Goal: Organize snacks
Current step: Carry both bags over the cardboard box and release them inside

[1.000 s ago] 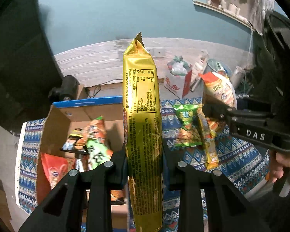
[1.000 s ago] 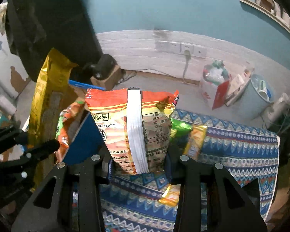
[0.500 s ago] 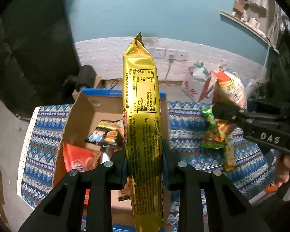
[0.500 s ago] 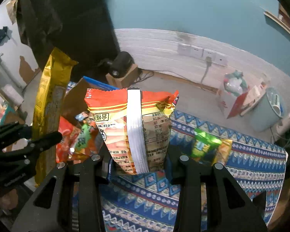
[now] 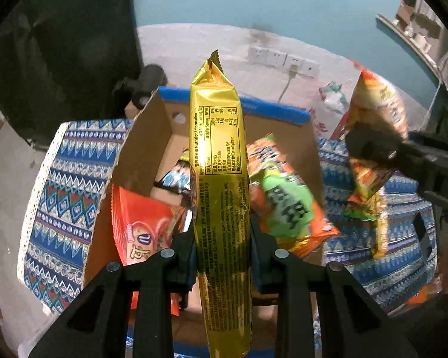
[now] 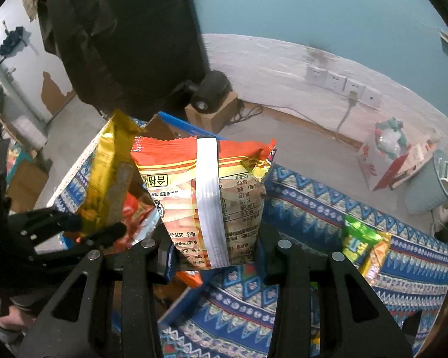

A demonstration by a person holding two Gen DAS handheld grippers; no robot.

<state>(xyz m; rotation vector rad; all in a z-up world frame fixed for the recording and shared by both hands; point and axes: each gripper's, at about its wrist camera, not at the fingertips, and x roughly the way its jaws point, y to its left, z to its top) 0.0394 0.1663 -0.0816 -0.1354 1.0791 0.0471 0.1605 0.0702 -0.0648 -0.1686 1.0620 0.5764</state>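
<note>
My left gripper (image 5: 222, 238) is shut on a long gold snack pack (image 5: 219, 179) held upright above an open cardboard box (image 5: 140, 155) with a blue rim. The box holds several snack bags, among them an orange one (image 5: 140, 232) and an orange-green one (image 5: 283, 203). My right gripper (image 6: 213, 247) is shut on an orange chip bag (image 6: 206, 197), held upright near the box's right side; it shows at the right in the left wrist view (image 5: 376, 119). The gold pack and left gripper show at the left in the right wrist view (image 6: 110, 179).
The box stands on a blue patterned cloth (image 6: 313, 208). A green snack (image 6: 357, 238) and a yellow snack (image 6: 376, 256) lie on the cloth to the right. A black caster on a small box (image 6: 209, 101), wall sockets (image 6: 340, 83) and a pale bucket (image 6: 433, 182) are beyond.
Both grippers have moved left with their packs. The gold pack is now over the box middle, and the orange chip bag has come up to the box's right side.
</note>
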